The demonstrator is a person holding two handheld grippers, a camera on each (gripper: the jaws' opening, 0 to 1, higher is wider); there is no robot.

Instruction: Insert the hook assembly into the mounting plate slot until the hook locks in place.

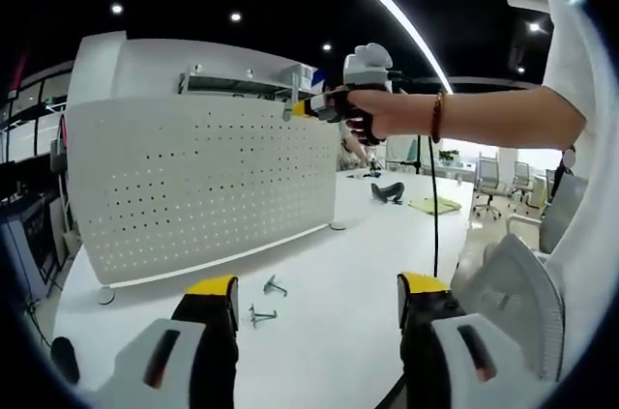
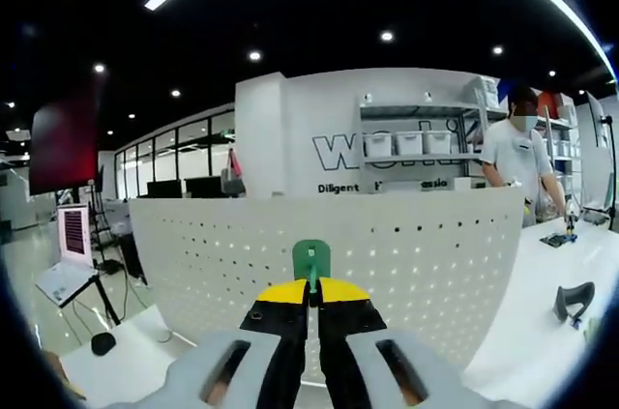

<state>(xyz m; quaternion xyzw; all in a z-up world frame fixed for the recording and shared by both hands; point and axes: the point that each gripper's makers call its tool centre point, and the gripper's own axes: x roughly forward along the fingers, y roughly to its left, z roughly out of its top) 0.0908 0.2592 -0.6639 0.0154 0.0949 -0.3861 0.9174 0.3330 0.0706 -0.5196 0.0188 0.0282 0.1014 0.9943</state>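
Two hooks [image 1: 265,300] lie on white table [image 1: 358,264].

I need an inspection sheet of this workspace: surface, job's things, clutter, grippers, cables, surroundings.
Surface: white table, mostly bare.
Job's things: perforated white mounting plate stands upright; green-tipped hook held at its upper edge; two spare hooks lie on the table.
Clutter: dark object and yellow-green cloth farther back.
Grippers: left gripper open over the table; right gripper shut on the hook.
Cables: black cable hangs from the person's arm.
Surroundings: office chairs, shelves with bins, person at right.
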